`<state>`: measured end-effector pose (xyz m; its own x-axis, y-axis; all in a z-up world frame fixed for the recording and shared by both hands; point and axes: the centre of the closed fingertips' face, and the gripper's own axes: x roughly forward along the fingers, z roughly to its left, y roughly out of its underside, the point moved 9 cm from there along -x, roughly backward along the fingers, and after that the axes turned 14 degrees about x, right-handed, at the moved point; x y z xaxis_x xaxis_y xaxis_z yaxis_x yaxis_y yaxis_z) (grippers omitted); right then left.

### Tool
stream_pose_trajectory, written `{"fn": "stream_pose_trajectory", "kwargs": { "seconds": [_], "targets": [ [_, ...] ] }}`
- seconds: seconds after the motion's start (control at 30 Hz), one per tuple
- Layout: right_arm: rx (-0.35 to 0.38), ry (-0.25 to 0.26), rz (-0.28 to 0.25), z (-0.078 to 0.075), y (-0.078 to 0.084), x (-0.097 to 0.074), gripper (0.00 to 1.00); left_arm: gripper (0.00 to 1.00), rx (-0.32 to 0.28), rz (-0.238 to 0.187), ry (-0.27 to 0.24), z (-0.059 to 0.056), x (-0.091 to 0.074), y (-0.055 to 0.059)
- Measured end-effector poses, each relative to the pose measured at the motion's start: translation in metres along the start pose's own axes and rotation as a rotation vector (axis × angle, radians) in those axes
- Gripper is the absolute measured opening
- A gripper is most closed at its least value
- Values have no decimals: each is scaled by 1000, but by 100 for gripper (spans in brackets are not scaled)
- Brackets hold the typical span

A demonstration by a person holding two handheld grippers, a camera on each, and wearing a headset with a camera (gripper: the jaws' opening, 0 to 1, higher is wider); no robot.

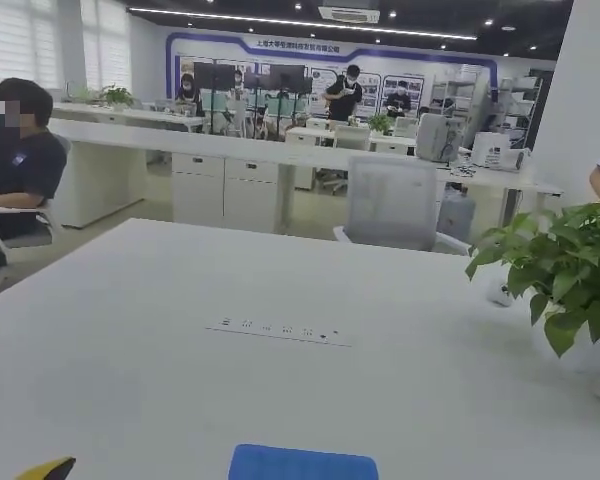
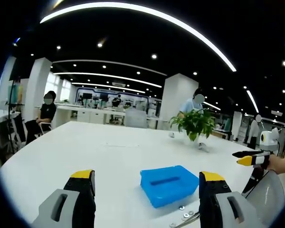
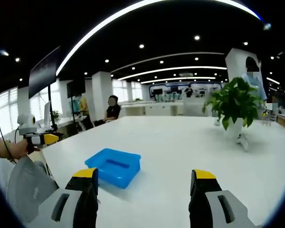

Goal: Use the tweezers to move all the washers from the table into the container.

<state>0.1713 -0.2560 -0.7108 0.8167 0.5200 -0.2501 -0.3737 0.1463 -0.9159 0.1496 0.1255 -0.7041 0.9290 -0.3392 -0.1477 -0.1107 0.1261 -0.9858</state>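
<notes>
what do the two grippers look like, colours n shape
Both match: the left gripper and right gripper each have two blocky jaws with light grey bodies, a slot-shaped cutout, black inner faces and yellow caps at the tips. Seen side-on from the other's view, the jaws taper to black-and-yellow points.

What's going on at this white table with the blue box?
A person holds a two-jaw gripper in each hand over a white table. The left gripper and the right gripper are both open and hold nothing. A blue container sits on the table, and a few small washers lie on the table beside it. A potted plant stands farther off.
</notes>
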Motion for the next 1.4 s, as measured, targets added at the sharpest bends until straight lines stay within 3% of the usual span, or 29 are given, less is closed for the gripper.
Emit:
{"fn": "stream_pose_trajectory", "kwargs": {
  "seconds": [0.47, 0.73, 0.77, 0.9, 0.97, 1.03, 1.07, 1.13, 1.17, 1.2, 1.23, 1.37, 1.4],
  "targets": [
    [-32, 4, 26, 0, 1, 2, 78, 92, 4, -1, -9, 1, 0, 0],
    [-32, 16, 45, -2, 2, 4, 78, 90, -1, 18, 20, 0, 2, 1],
    [-34, 20, 57, -3, 2, 5, 78, 90, -4, 22, 22, 0, 2, 2],
    [-100, 63, 190, -7, 10, 4, 74, 87, -42, 70, 58, 2, 3, 6],
    [-109, 60, 227, -6, 11, 6, 72, 84, -85, 111, 118, -1, 4, 11],
    [-129, 49, 262, -6, 11, 7, 63, 79, -119, 151, 202, -5, 6, 15],
    [-134, 43, 269, -5, 11, 8, 59, 76, -120, 161, 216, -6, 6, 15],
    [-137, 13, 281, -1, 11, 10, 51, 67, -19, 220, 296, -10, 9, 19],
    [-129, 5, 299, 0, 12, 11, 47, 63, 46, 281, 360, -14, 11, 23],
    [-132, 1, 299, 2, 11, 14, 43, 61, 86, 305, 412, -17, 13, 26],
    [-135, -11, 304, 4, 10, 16, 41, 58, 117, 354, 504, -24, 15, 30],
    [-129, -65, 302, 17, 10, 25, 33, 43, 210, 443, 685, -40, 24, 42],
    [-129, -80, 303, 22, 11, 28, 32, 41, 240, 463, 706, -41, 26, 45]
  ]
}}
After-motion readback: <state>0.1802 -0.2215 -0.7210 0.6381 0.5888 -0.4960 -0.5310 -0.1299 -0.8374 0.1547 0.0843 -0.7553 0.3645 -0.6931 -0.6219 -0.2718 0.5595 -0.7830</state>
